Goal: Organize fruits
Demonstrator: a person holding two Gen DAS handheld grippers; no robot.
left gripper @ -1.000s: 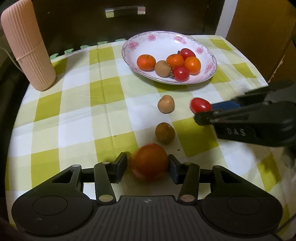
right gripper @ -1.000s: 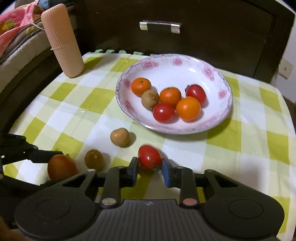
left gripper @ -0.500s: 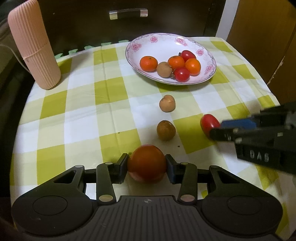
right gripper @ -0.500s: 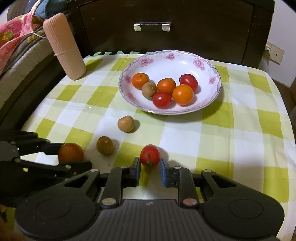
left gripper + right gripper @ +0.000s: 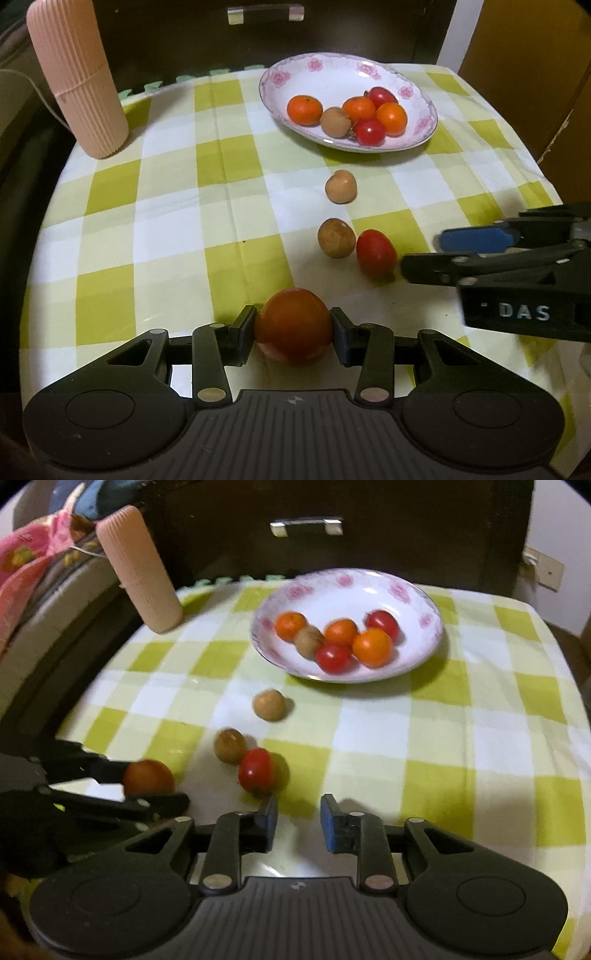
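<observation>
Two grippers low: left gripper (image 5: 294,333) fingers clench tomato (image 5: 293,326); right gripper (image 5: 298,821) fingers released.

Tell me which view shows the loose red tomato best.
Left wrist: the red tomato is sharp, lying against a brown fruit. The right wrist view shows it blurred, ahead of the empty right gripper.

I read one marking only: white capitals "DAS" on the black side of the right gripper (image 5: 421,254), to the right of my left jaws. Nothing else is legible.
</observation>
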